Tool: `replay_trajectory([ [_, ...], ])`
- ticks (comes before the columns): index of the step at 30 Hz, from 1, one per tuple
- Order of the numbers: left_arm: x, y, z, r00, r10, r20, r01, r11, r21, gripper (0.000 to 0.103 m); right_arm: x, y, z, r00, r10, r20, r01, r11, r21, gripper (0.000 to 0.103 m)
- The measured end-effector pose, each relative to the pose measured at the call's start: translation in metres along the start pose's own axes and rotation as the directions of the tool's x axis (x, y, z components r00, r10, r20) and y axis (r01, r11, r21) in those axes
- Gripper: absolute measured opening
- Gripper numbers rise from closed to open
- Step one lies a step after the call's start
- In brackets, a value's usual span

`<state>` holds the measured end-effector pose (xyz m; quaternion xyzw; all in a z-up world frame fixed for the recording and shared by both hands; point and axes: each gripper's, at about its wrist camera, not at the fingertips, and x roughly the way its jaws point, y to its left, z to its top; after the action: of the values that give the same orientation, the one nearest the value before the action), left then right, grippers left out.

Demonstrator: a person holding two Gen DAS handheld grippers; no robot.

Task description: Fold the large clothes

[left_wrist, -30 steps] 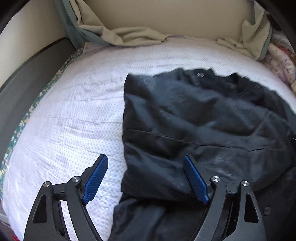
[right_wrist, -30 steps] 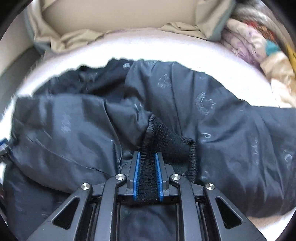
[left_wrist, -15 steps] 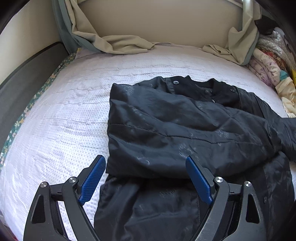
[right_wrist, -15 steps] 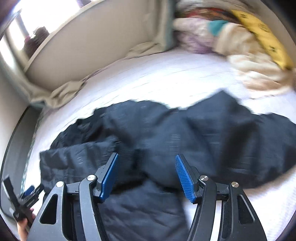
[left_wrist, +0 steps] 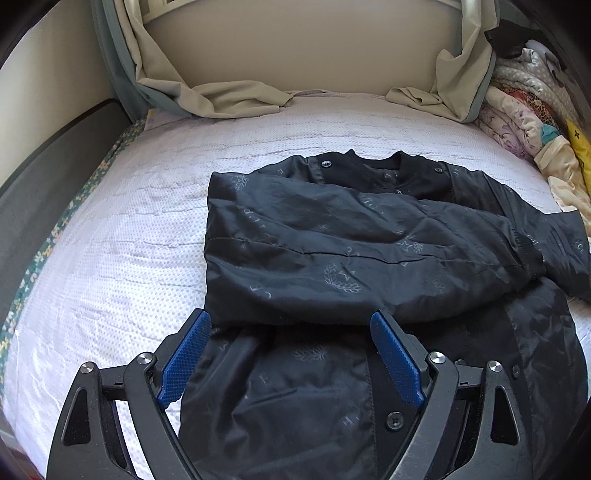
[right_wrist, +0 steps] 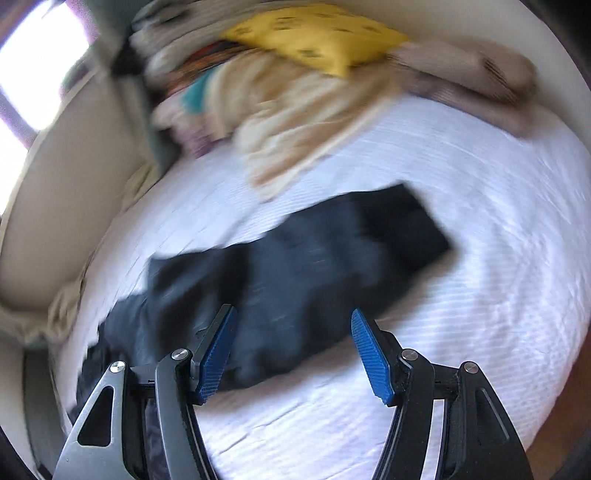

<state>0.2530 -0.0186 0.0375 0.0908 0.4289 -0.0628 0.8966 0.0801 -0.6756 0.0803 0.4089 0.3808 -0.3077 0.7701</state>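
Both sets of jaws spread, nothing pinched: left gripper and right gripper hang over the black jacket on the bed.

L wrist view: blue pads wide apart, clear of the cloth, jacket front w/ a button showing between them. Jacket lies on the white bedspread, collar toward the headboard, one sleeve folded across the chest, cuff reaching the far side. R wrist view is blurred: pads part open, only air between them, over the other sleeve, which lies stretched out flat on the bedspread, away from the jacket body. Beige curtain ends rest on the mattress at the head; pile of bedding w/ a yellow pillow sits beside the jacket's far sleeve.
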Motion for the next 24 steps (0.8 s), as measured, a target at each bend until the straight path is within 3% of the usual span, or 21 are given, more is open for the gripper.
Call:
replay_trajectory([
  [7, 0.006, -0.008, -0.003, 1.000, 0.001, -0.020, -0.001, 1.000, 0.023, 0.091, 0.025, -0.035, 0.005, 0.999, 0.012, -0.048, -0.005, 0.989, 0.145, 0.062],
  [17, 0.002, -0.010, -0.001, 1.000, -0.008, -0.005, 0.008, 0.999, 0.033, 0.091, 0.063, -0.048, 0.008, 0.994, 0.101, -0.028, -0.087, 0.942, 0.324, 0.066],
  [20, 0.003, -0.010, -0.001, 1.000, -0.007, -0.008, 0.007, 1.000, 0.030, 0.091, 0.070, -0.047, 0.012, 0.993, 0.121, -0.014, -0.109, 0.933, 0.344, 0.074],
  [24, 0.006, -0.010, -0.002, 1.000, -0.004, -0.017, 0.004, 0.999, 0.032, 0.091, 0.072, -0.042, 0.010, 0.994, 0.098, -0.039, -0.074, 0.916, 0.394, 0.072],
])
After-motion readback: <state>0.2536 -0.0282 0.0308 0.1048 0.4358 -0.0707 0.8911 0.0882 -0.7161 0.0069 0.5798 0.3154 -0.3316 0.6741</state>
